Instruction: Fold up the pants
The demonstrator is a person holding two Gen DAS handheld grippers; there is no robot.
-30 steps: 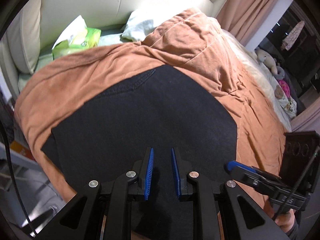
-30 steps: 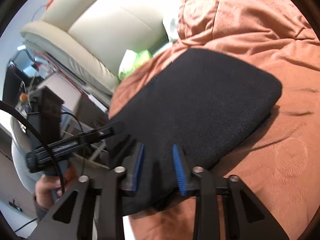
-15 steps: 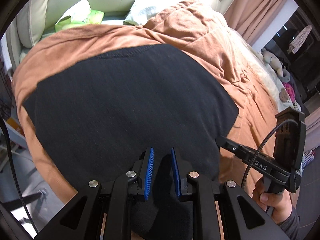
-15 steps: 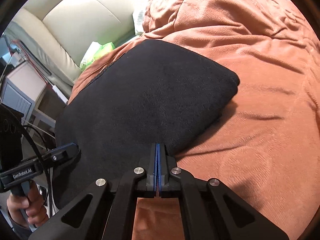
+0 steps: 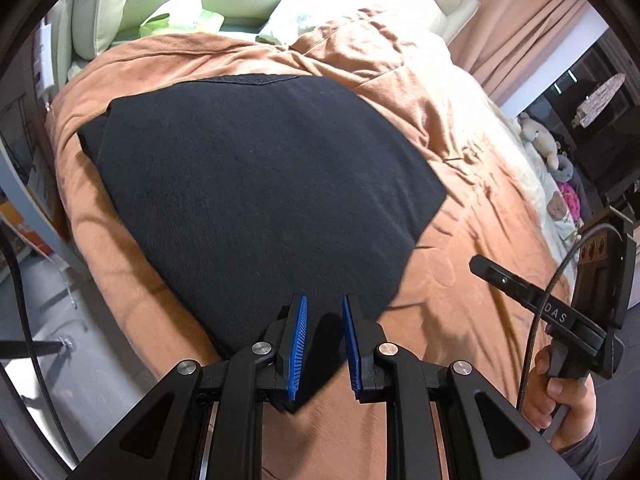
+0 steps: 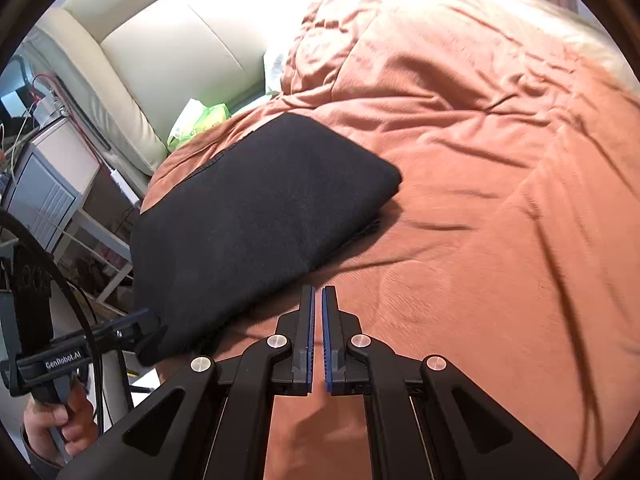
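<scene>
The black pants [image 5: 256, 192] lie folded flat on an orange blanket [image 5: 460, 184]; they also show in the right wrist view [image 6: 256, 220]. My left gripper [image 5: 323, 308] is open, its blue pads either side of the pants' near corner. My right gripper [image 6: 318, 300] is almost shut and empty, its tips just off the near edge of the pants, over the orange blanket [image 6: 480, 200]. In the left wrist view the right gripper [image 5: 480, 266] shows at the right, held by a hand.
A cream headboard [image 6: 180, 40] stands behind the bed. A green tissue pack [image 5: 180, 20] and a white pillow [image 5: 292, 26] lie near it. The bed's left edge drops to the floor [image 5: 52, 320]. Stuffed toys [image 5: 548, 148] sit at the right.
Both grippers have pulled back from the pants. The right gripper, shut half a second ago at the pants' edge, has drawn off it onto the blanket. The left stays open.
</scene>
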